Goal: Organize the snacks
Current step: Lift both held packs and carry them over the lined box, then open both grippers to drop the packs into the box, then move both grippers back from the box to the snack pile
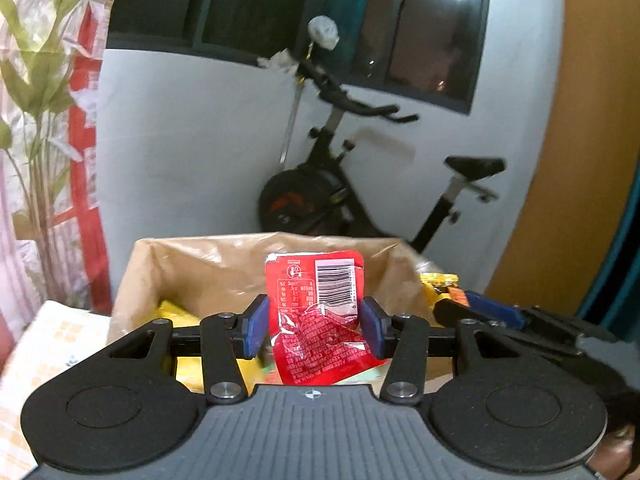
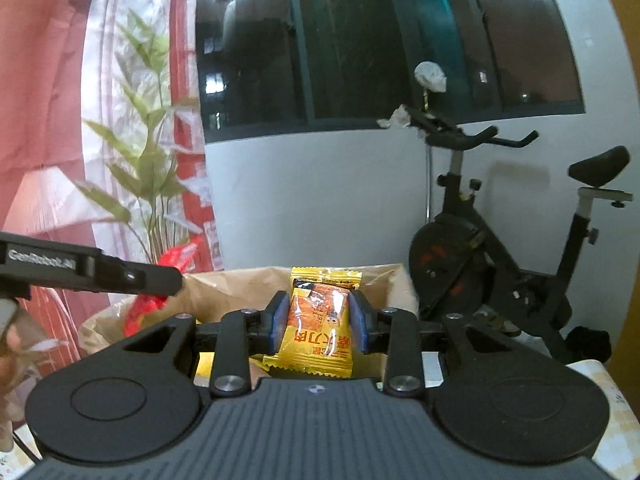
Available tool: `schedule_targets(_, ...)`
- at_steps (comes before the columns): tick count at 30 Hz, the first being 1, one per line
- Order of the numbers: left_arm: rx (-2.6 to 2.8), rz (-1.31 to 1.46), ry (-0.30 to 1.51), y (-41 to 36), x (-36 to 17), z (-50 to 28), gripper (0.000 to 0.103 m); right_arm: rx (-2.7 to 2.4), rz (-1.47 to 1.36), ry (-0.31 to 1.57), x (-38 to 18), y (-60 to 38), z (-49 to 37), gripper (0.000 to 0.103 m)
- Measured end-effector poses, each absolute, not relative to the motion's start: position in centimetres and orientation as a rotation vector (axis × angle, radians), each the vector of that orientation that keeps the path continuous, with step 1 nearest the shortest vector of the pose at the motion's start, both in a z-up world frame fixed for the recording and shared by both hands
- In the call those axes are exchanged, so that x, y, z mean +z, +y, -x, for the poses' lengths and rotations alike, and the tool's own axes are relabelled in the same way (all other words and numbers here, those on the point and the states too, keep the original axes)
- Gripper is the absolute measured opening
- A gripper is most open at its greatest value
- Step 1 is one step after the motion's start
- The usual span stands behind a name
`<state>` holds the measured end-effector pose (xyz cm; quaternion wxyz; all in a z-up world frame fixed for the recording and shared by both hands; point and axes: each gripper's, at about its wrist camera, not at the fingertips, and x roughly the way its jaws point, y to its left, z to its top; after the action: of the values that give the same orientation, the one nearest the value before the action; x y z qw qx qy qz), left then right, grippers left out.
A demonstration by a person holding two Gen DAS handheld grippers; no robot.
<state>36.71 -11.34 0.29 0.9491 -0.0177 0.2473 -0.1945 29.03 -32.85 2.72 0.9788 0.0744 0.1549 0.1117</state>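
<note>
My left gripper (image 1: 316, 322) is shut on a red snack packet (image 1: 316, 312) with a barcode, held upright in front of a brown paper bag (image 1: 208, 264). Yellow packets (image 1: 176, 314) lie inside that bag. My right gripper (image 2: 319, 322) is shut on a yellow snack packet (image 2: 320, 332), also held above the brown paper bag (image 2: 240, 284). In the left wrist view the right gripper (image 1: 472, 304) shows at the right with its yellow packet (image 1: 438, 282). In the right wrist view the left gripper (image 2: 176, 280) reaches in from the left, holding the red packet (image 2: 172, 264).
A black exercise bike (image 1: 340, 184) stands behind the bag against a white wall under a dark window. A leafy plant (image 2: 148, 176) and red-and-white curtain (image 1: 86, 160) fill the left. A patterned tablecloth (image 1: 48, 344) covers the table by the bag.
</note>
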Motion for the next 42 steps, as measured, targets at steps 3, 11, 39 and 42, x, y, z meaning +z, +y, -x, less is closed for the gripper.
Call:
schedule_targets(3, -0.378, 0.017, 0.523, -11.0, -0.4, -37.9, 0.055, 0.234, -0.171, 0.352, 1.8, -32.6, -30.1, 0.035)
schedule_targets(11, -0.337, 0.017, 0.527, -8.9, -0.7, -36.3, 0.066, 0.236, -0.209, 0.377, 1.2, -33.2, -29.3, 0.039)
schedule_targets(39, -0.418, 0.098, 0.500, -6.8, -5.5, -24.5, 0.066, 0.130, -0.211, 0.396, -5.2, -34.5, -17.7, 0.071)
schedule_targets(42, -0.403, 0.090, 0.528, -6.9, -6.8, -24.4, 0.066, 0.132, -0.202, 0.467, -7.0, -34.1, -18.2, 0.087)
